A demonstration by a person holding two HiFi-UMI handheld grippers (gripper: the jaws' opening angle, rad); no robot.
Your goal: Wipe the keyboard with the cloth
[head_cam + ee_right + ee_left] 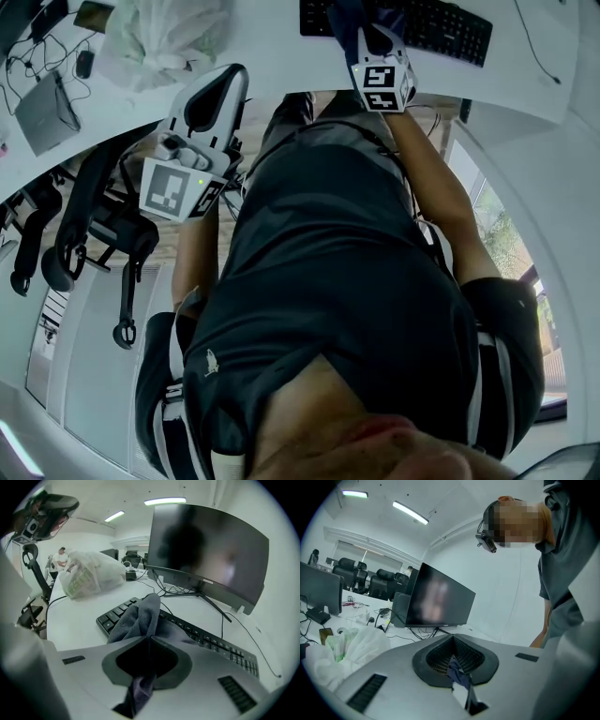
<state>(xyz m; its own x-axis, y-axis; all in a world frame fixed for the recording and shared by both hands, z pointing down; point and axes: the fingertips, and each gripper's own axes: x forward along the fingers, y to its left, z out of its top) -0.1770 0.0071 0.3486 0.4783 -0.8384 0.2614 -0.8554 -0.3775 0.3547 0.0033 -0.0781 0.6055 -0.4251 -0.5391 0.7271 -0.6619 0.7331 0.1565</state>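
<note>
Cloth, grey and bunched, is clamped by the right tool and drapes onto the black keyboard on the white counter; left tool is raised, jaws together.

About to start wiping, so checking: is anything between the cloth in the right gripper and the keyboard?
Nothing visible. The right gripper is shut on the cloth, which sits directly over one end of the keyboard. The keys in view are bare. The bag stands off to the side.
</note>
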